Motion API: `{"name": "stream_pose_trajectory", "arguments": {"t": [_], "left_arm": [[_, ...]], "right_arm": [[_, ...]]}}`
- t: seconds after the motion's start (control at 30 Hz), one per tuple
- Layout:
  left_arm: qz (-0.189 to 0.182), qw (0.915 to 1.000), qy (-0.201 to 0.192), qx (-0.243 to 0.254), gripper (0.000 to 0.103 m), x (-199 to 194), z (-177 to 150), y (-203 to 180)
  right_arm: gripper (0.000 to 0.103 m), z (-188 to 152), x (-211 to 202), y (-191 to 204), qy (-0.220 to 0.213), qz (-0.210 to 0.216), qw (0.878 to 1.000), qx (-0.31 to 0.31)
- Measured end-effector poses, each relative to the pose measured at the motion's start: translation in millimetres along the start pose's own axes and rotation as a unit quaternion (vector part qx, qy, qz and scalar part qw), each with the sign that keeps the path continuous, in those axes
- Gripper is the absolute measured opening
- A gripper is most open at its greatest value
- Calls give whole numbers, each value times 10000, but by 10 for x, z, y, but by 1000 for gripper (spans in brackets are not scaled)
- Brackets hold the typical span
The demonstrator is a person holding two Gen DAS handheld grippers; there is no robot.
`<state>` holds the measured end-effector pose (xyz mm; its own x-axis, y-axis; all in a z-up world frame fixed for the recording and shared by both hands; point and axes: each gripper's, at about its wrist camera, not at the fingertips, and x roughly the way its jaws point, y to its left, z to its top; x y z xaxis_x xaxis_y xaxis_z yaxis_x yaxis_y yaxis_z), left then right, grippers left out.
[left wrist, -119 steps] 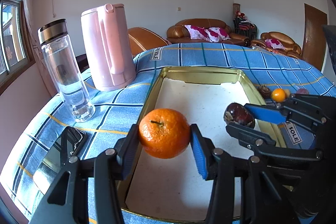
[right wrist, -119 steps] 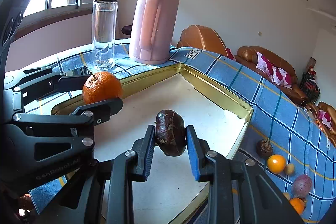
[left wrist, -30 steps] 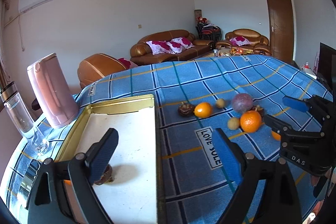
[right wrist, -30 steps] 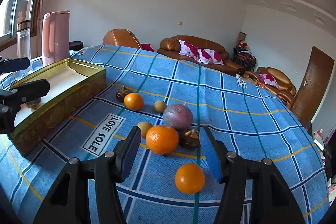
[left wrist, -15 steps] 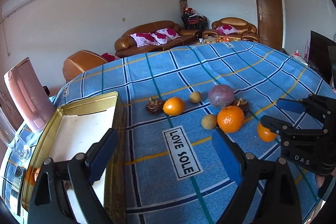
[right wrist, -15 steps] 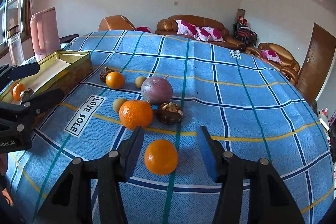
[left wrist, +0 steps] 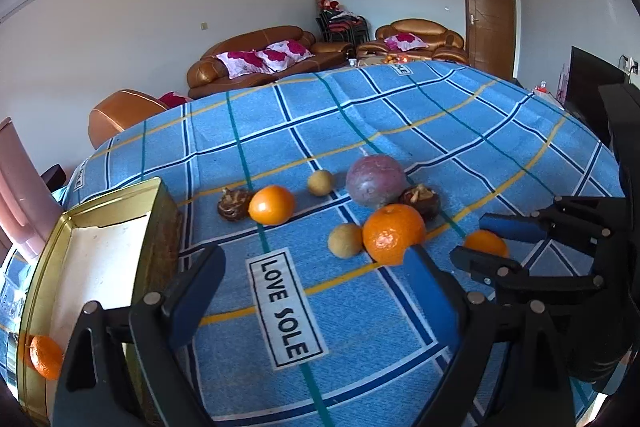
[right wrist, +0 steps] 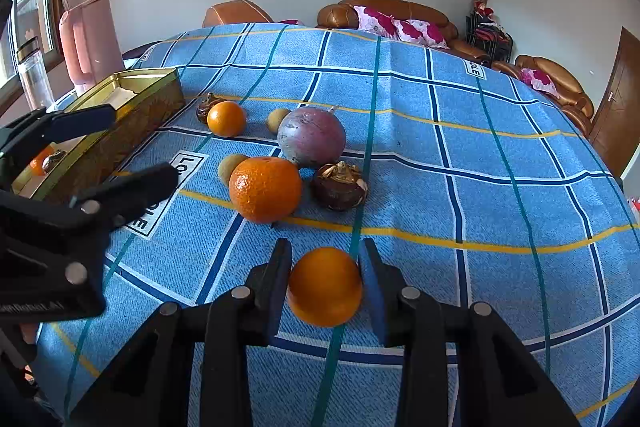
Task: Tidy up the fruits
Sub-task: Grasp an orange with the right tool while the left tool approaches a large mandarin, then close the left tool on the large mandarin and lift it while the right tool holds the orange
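My right gripper (right wrist: 325, 267) is closing on a small orange (right wrist: 325, 285) that rests on the blue checked cloth, and both pads touch its sides. Just beyond lie a big tangerine (right wrist: 266, 189), a purple round fruit (right wrist: 312, 137), a brown chestnut-like fruit (right wrist: 340, 185), another orange (right wrist: 226, 118) and small yellow fruits (right wrist: 232, 165). My left gripper (left wrist: 314, 259) hovers open over the "LOVE SOLE" label with nothing between its fingers; the tangerine (left wrist: 394, 233) is beside its right fingertip. The gold tray (left wrist: 156, 195) at the left holds a tangerine (left wrist: 46, 357).
A pink kettle (right wrist: 90, 39) and a glass bottle (right wrist: 36, 75) stand behind the tray at the far left. A second brown fruit (left wrist: 232, 205) lies near the tray's corner. Brown sofas (left wrist: 256, 59) stand beyond the table's far edge.
The right jaws have closed in around the small orange and sunk toward it. The left gripper has swung right, away from the tray and nearer the fruit pile, still open.
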<state>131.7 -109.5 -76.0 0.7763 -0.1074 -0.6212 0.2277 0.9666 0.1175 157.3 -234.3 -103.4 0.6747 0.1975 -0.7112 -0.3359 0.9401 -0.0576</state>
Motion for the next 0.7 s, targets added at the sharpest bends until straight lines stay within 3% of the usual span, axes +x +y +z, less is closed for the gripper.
{"name": "stream_pose_trajectory", "arguments": {"t": [0.13, 0.27, 0.43, 0.63, 0.7], "left_arm": [[-355, 9993, 118, -90, 87, 101, 45, -47], [-430, 9989, 199, -70, 84, 210, 88, -115], [-567, 9978, 334, 54, 72, 334, 95, -244], [-600, 9966, 544, 136, 67, 501, 118, -361], [-567, 9969, 507, 201, 65, 506, 135, -387]], "right_arm": [[35, 6, -42, -25, -88, -166, 9998, 66], [33, 12, -81, -108, -203, -504, 9985, 80], [25, 12, -117, -310, -312, -628, 9971, 292], [26, 14, -119, -379, -292, -503, 9976, 371], [33, 11, -99, -433, -217, -462, 9975, 488]]}}
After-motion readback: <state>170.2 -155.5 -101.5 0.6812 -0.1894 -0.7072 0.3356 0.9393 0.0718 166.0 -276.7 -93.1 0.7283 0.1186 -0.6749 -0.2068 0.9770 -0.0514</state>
